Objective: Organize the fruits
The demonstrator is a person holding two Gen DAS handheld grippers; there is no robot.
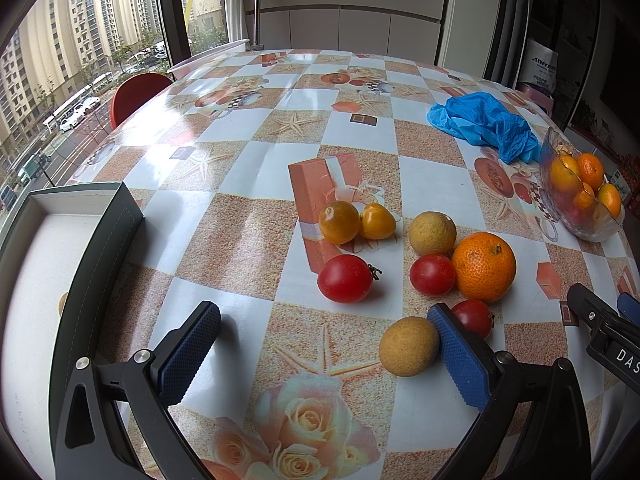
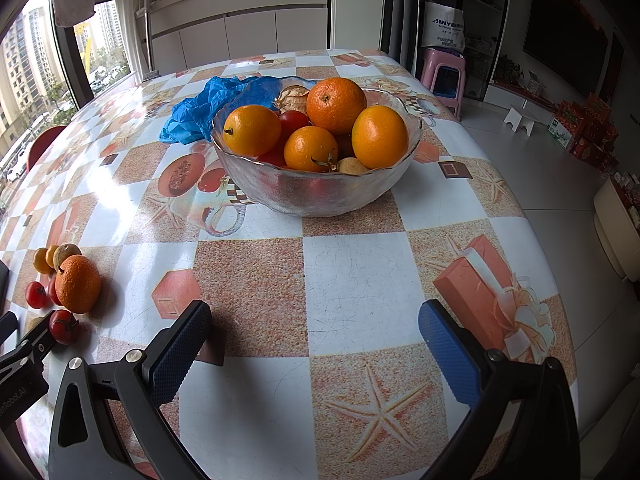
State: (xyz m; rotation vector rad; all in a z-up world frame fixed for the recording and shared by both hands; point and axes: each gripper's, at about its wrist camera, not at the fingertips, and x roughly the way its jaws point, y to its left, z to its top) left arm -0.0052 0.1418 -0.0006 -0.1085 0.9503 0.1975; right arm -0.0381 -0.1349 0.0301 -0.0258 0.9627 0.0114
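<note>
- Fruit scattered loose on patterned tablecloth [image 1: 260, 168]: orange [image 1: 484, 266], three red tomatoes [image 1: 345, 279], two yellow plums [image 1: 339, 222], two tan longans [image 1: 408, 346]; more heaped in glass bowl [image 2: 316, 196].
- Left gripper [image 1: 324, 344] spread wide and empty, right pad touching nearest longan; dark tray [image 1: 100, 240] just beside.
- Right gripper [image 2: 316, 340] likewise wide, empty, facing bowl.
- Likely light, round, prone to rolling; tomatoes thin-skinned, probably bruised by hard squeeze; best pinched gently across widest middle.
- Blue plastic bag [image 2: 200, 108] beside bowl.
- Legible: "SINYE" on white bag [image 2: 444, 28] behind table; "DAS" on right gripper's body.
</note>
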